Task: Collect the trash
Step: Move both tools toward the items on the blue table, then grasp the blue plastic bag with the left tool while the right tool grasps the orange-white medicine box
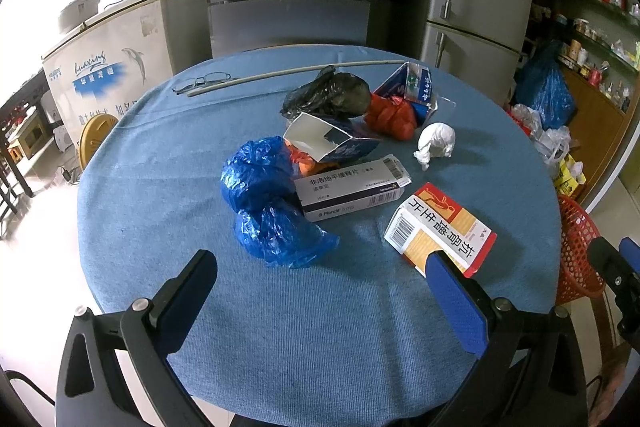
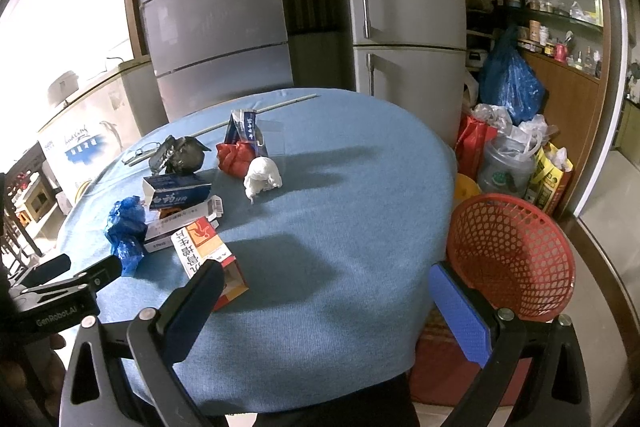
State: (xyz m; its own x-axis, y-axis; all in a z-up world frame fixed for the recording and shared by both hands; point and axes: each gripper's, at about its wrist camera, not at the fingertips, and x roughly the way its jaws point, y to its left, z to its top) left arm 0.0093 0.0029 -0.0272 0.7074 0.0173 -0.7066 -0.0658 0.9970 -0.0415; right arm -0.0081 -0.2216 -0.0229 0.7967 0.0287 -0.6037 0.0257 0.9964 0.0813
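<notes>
The left gripper (image 1: 322, 279) hovers above the near edge of the blue-covered counter (image 1: 320, 327); its fingers are spread wide with nothing between them. Ahead of its left finger lies a crumpled blue plastic bag (image 1: 268, 203). Between the two fingers, farther out, a white medicine box (image 1: 352, 189) lies flat, touching the blue bag; beyond it sit an open dark-blue carton (image 1: 332, 139), a black bag (image 1: 328, 95) and a red bag (image 1: 392, 117). The tip of the right finger overlaps a red-and-yellow box (image 1: 440, 227). A white paper wad (image 1: 436, 143) lies beyond that box.

The right gripper (image 2: 326, 281) is likewise spread wide and holds nothing. All the trash lies ahead of its left finger or to the left of it. Beyond its right finger, off the counter edge, stands a red mesh basket (image 2: 516, 247).
</notes>
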